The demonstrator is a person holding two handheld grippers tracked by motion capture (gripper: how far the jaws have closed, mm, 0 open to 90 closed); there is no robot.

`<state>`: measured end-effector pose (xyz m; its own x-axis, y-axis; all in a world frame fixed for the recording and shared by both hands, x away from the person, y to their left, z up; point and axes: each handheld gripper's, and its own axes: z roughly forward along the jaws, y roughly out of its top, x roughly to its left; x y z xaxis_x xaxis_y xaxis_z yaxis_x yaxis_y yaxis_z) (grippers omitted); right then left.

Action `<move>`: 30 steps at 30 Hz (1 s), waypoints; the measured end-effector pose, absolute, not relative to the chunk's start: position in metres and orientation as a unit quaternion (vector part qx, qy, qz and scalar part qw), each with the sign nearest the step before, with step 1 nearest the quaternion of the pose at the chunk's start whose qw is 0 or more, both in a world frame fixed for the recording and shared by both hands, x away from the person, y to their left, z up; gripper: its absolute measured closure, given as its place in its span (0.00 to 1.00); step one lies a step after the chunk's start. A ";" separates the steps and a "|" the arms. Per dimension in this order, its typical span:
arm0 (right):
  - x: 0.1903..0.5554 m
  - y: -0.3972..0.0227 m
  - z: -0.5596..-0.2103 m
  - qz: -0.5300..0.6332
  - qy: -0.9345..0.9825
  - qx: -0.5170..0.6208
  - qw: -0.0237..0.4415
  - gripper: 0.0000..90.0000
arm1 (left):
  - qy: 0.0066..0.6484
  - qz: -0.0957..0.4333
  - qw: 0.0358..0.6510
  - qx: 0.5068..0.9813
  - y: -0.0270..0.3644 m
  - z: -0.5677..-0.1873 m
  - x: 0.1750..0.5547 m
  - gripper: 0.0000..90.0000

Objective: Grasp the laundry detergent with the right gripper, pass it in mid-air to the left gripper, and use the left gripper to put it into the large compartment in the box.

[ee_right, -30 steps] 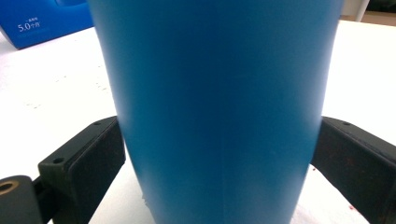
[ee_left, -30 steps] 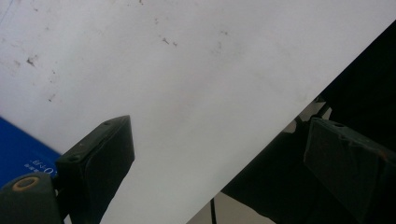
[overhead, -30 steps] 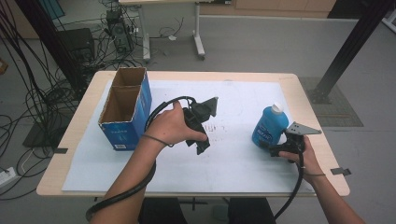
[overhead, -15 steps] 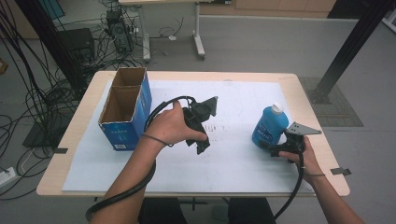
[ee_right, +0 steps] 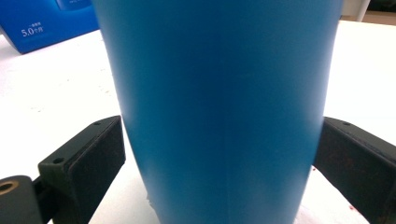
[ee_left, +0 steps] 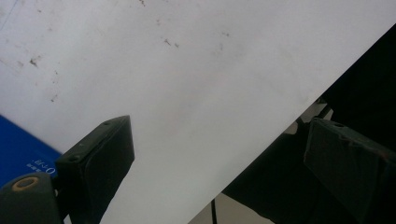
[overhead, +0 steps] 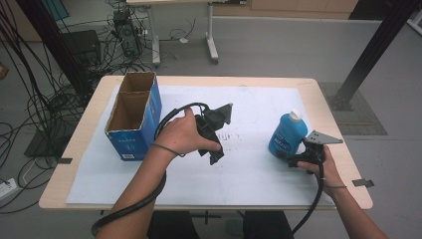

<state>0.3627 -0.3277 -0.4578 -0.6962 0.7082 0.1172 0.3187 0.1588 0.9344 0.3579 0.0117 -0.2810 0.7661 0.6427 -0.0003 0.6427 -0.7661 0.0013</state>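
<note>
Left hand [overhead: 181,137] wraps the left gripper [overhead: 215,158] over mid-table, forearm coming in diagonally from the bottom edge, cable looping back along it. Left gripper view: jaws wide apart, nothing between them. Right hand [overhead: 318,164] holds the right gripper [overhead: 288,158] low near the table's right side, wrist straight, jaws spread, each pad against something held between them.

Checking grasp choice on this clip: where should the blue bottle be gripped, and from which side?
Grip the blue bottle low on its wide body, from the person's side, level with the table. It stands upright and narrows toward the white cap. The right claw already straddles that lower body, one jaw on each side.
</note>
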 end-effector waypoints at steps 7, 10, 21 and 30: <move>0.363 -0.327 -0.458 0.549 0.739 0.348 0.175 0.04 | 0.342 -0.001 0.002 0.940 0.012 -0.281 0.358 0.10; 0.363 -0.327 -0.458 0.549 0.740 0.346 0.176 0.04 | 0.343 0.000 0.000 0.939 0.013 -0.281 0.358 0.10; 0.364 -0.326 -0.459 0.552 0.738 0.347 0.173 0.04 | 0.344 0.000 0.003 0.939 0.012 -0.280 0.359 0.10; 0.363 -0.326 -0.459 0.552 0.739 0.347 0.173 0.04 | 0.346 0.000 0.002 0.938 0.013 -0.281 0.359 0.10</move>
